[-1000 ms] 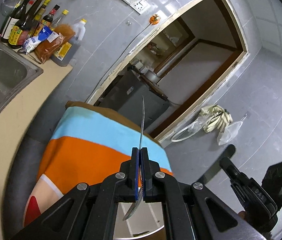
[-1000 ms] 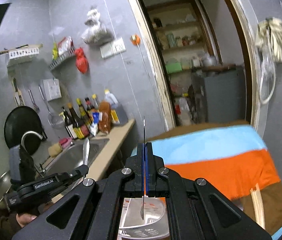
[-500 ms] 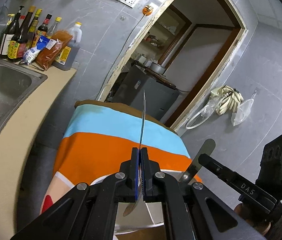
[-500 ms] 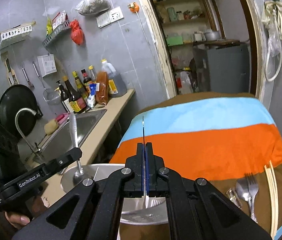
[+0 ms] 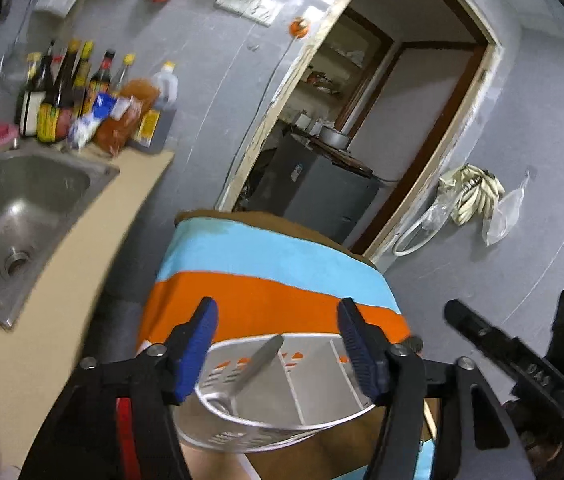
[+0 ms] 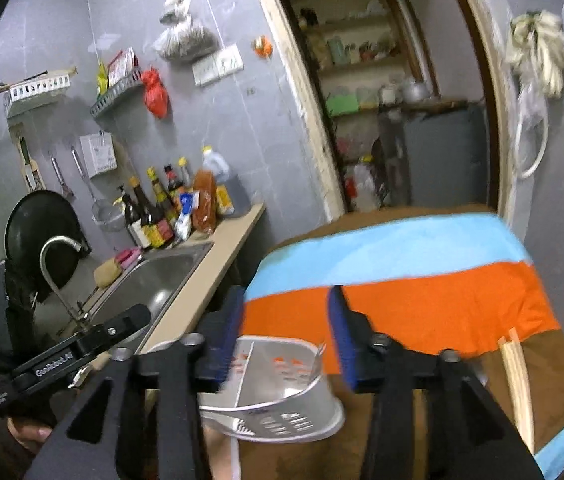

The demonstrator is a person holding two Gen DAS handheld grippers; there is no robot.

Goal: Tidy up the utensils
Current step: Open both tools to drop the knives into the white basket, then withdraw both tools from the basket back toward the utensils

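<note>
A white slotted utensil holder stands on the striped cloth, just below both grippers; it also shows in the right wrist view. A metal utensil handle leans inside its left compartment. My left gripper is open and empty above the holder. My right gripper is open and empty above the holder too. It appears in the left wrist view at the right. Wooden chopsticks lie on the cloth at the right.
A steel sink and beige counter lie to the left, with sauce bottles at the wall. The table with the striped cloth runs toward a doorway. A tap rises by the sink.
Both grippers have opened. The spoon from the left gripper now leans in the holder; the utensil from the right gripper is no longer between its fingers. Both views tilted down slightly.
</note>
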